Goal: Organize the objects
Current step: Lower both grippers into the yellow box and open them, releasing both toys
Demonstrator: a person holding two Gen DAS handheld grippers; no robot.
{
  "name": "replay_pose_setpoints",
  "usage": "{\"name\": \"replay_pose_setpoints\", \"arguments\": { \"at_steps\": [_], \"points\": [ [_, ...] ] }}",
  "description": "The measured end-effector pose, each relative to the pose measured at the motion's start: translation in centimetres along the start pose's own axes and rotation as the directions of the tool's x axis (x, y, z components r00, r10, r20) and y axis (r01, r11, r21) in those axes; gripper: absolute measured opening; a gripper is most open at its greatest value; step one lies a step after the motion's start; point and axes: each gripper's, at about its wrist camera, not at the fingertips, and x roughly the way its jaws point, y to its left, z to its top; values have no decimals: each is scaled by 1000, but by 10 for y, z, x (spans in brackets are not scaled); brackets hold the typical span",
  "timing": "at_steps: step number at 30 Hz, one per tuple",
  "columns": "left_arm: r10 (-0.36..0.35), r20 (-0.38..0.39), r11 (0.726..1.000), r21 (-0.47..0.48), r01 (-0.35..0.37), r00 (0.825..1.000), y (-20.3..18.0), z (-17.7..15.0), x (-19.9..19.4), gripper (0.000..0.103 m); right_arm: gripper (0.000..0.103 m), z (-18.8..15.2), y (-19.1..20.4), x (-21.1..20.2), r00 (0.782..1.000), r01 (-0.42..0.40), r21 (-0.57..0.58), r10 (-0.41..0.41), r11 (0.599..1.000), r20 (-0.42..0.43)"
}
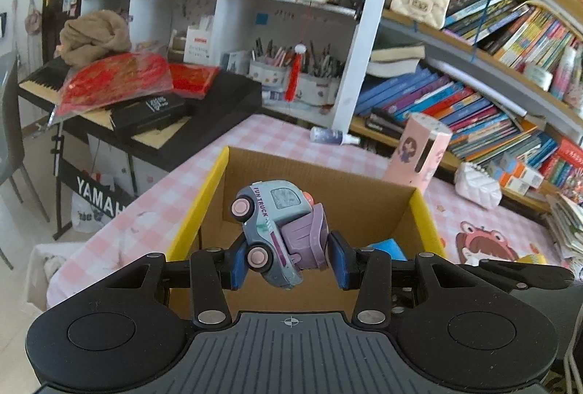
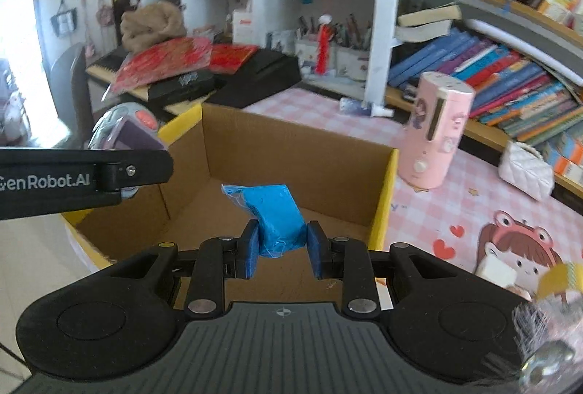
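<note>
My left gripper (image 1: 288, 257) is shut on a grey and purple toy truck (image 1: 277, 230) with pink wheels, held tilted over the open cardboard box (image 1: 364, 190). My right gripper (image 2: 282, 248) is shut on a blue wrapped packet (image 2: 277, 219), held over the same box (image 2: 291, 146). The truck (image 2: 124, 128) and the left gripper's arm show at the left of the right wrist view. The blue packet (image 1: 388, 246) peeks out at the right of the left wrist view.
The box has yellow rims and stands on a pink checked tablecloth (image 1: 284, 135). A pink cylinder (image 2: 437, 131), a small spray bottle (image 1: 333, 135) and a white quilted pouch (image 2: 524, 171) stand beyond it. Bookshelves rise behind; a keyboard (image 1: 43, 80) stands at left.
</note>
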Motion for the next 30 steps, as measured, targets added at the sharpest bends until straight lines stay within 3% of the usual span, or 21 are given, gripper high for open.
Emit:
{"name": "replay_pose_setpoints", "arguments": {
  "at_steps": [14, 30],
  "points": [
    [42, -112, 999, 9, -42, 993, -13, -5, 47, 43, 25, -2, -3, 44, 984, -130, -139, 110, 982, -141],
    [62, -173, 998, 27, -59, 983, -26, -13, 70, 43, 25, 0, -17, 59, 965, -200, -318, 131, 927, -227]
  ]
}}
